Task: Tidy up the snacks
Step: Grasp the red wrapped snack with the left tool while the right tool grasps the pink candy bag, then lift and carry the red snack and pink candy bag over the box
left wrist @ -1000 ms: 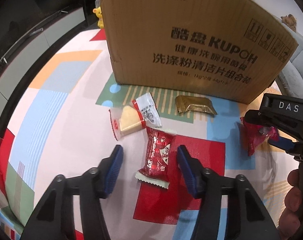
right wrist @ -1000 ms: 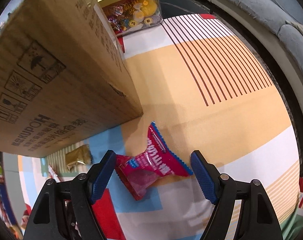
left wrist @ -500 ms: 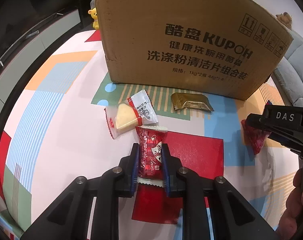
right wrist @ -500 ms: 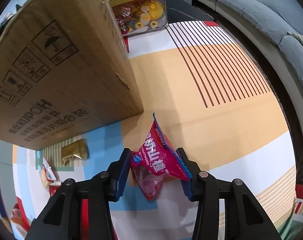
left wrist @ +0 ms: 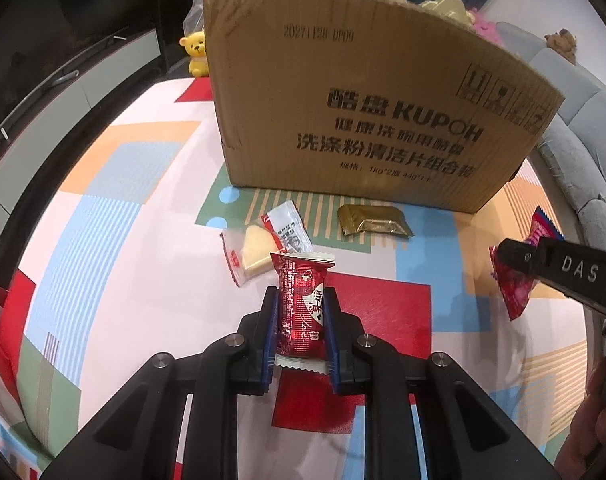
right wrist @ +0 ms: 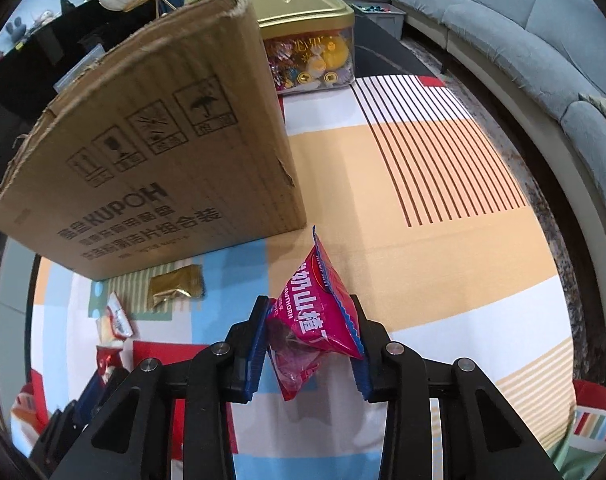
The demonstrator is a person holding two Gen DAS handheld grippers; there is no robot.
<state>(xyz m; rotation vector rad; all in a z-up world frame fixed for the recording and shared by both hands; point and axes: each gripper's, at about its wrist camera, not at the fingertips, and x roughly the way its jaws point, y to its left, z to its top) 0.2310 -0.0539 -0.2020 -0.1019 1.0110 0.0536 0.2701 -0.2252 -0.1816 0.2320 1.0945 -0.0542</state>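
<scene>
Left tool [left wrist: 301,320] clamps a red snack packet [left wrist: 301,308]; right tool [right wrist: 309,344] clamps a pink snack bag [right wrist: 317,320] beside the cardboard box [right wrist: 163,168].

Four snack packets [left wrist: 301,312], one cardboard box [left wrist: 367,120], two tools [left wrist: 301,320].

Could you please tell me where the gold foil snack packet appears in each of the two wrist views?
Left wrist: gold foil snack packet lies right of centre, just below the cardboard box.
Right wrist: the packet lies left of centre, under the box's lower edge.
Shared landmark: the cardboard box.
</scene>
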